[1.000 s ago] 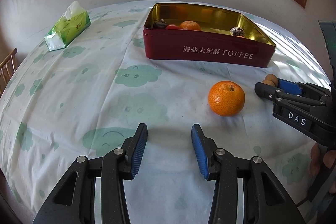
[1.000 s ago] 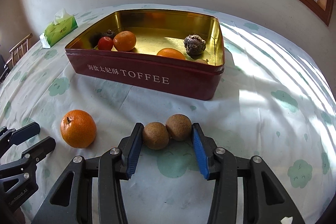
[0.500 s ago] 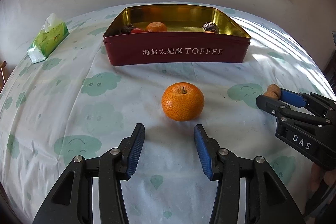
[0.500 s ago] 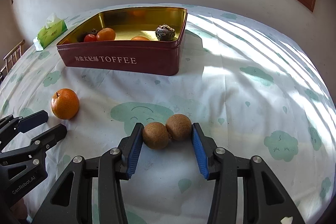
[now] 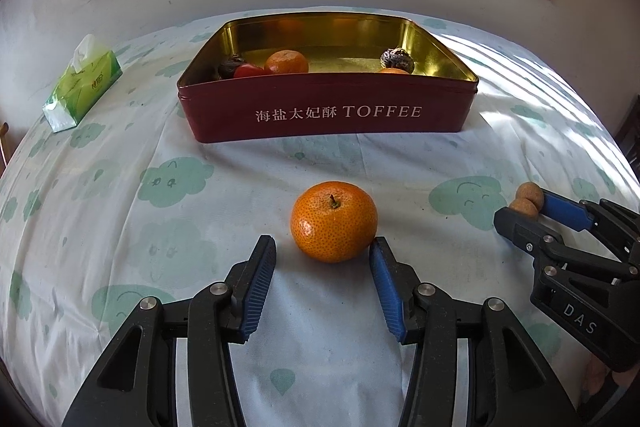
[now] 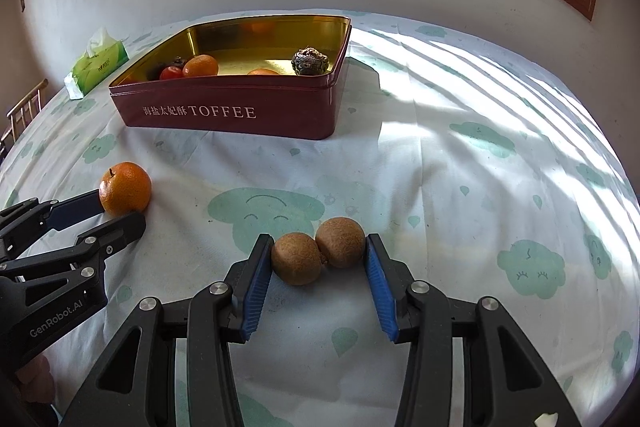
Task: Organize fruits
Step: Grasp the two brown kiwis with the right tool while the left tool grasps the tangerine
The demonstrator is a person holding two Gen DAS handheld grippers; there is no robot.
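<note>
The orange (image 5: 333, 221) sits on the cloud-print surface (image 5: 120, 211) in front of the red toffee tin (image 5: 328, 113), which already holds other fruit. It looks firm and round with pebbly skin, likely to roll, so I'd take it across its widest middle. The left hand-held gripper (image 5: 323, 259) angles down just short of it; its jaws have just been opening, nothing between them yet. The right hand-held gripper (image 6: 319, 259) is clamped on two brown fruits (image 6: 318, 255), still resting on the cloth.
</note>
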